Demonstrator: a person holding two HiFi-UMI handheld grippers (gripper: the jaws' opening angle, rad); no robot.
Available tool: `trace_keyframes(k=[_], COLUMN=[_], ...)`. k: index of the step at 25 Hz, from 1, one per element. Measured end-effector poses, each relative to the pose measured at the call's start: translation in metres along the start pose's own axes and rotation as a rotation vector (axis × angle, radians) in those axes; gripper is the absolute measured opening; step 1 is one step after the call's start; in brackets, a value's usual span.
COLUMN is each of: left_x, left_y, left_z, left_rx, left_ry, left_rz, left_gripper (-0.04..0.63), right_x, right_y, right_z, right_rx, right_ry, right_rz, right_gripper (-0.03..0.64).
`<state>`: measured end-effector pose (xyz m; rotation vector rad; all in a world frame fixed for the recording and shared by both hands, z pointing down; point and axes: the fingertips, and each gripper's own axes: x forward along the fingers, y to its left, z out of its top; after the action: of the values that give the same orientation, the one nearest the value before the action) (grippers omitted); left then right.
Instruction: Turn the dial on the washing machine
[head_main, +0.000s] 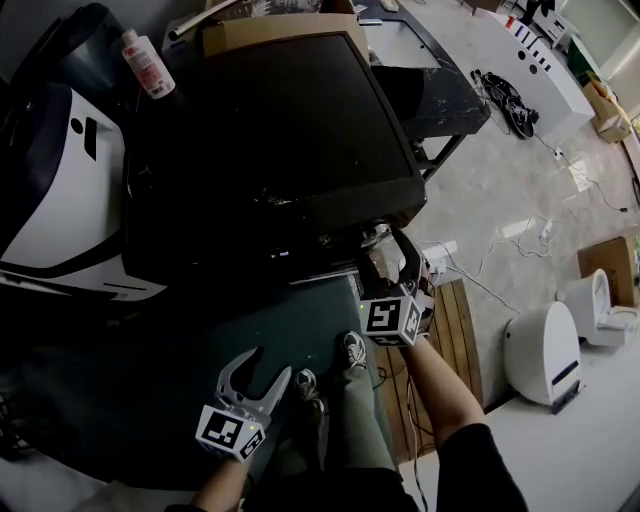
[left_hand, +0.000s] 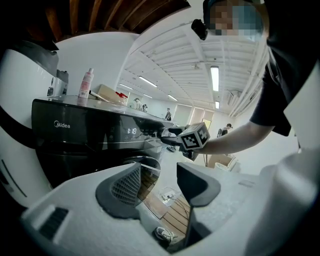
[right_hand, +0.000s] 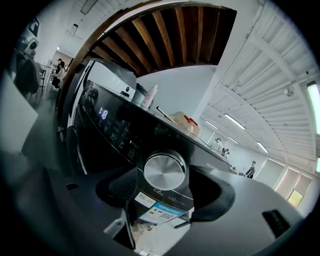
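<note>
Dial (right_hand: 164, 171), a round brushed-metal knob, sits at the right end of the dark control panel on the washing machine (head_main: 270, 150), just above a printed label (right_hand: 160, 212). The right tool (head_main: 392, 255) is at that corner with its jaws spread. The dial shows between the two pads with a gap on each side, so nothing is gripped yet. The left tool (left_hand: 159, 175) hangs low in front of the machine, released and empty, with only floor and a shoe (left_hand: 165, 234) past its jaws.

The main risk, as I judge it, is closing too early. The dial appears a little high against the pads, so they might catch only its lower rim. The knob looks smooth, and a shallow grip could slip when the wrist rolls and leave the setting unchanged. Coming in off-centre could also put a pad against the panel beside the knob.

Only the right gripper view shows the dial and the gaps around it; in the head view the tool and hand cover it. The left gripper view adds a side look at the right tool against the panel, and the lit display (left_hand: 131, 131). The head view alone shows the two tools well apart and the bottle (head_main: 147, 62) on the machine's top.
</note>
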<state>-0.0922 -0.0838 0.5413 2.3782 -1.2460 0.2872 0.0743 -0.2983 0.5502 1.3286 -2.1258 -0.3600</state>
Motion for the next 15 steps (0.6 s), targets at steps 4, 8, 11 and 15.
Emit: trace_keyframes(k=[4,8,11,15], left_x=[-0.001,-0.003,-0.004,-0.004], left_y=[-0.001,0.001,0.002,0.003], left_z=[-0.008,-0.012,-0.013,-0.015], left_rx=[-0.005,-0.007,-0.009,-0.013], left_ry=[0.013,0.019,0.021,0.023], left_rz=[-0.007,-0.011,-0.01,-0.01], left_gripper=[0.216,0.215,0.215,0.215], right_x=[0.003,0.004,0.005,0.005], right_y=[0.0,0.001,0.001,-0.001], right_z=[-0.002,-0.004,-0.004,-0.004], right_rx=[-0.021,-0.013,-0.015,0.043], right_ry=[0.002,0.005,0.008,-0.002], right_rz=[-0.025,-0.034,-0.041,-0.043], right_gripper=[0.264,0.257,0.256,0.259])
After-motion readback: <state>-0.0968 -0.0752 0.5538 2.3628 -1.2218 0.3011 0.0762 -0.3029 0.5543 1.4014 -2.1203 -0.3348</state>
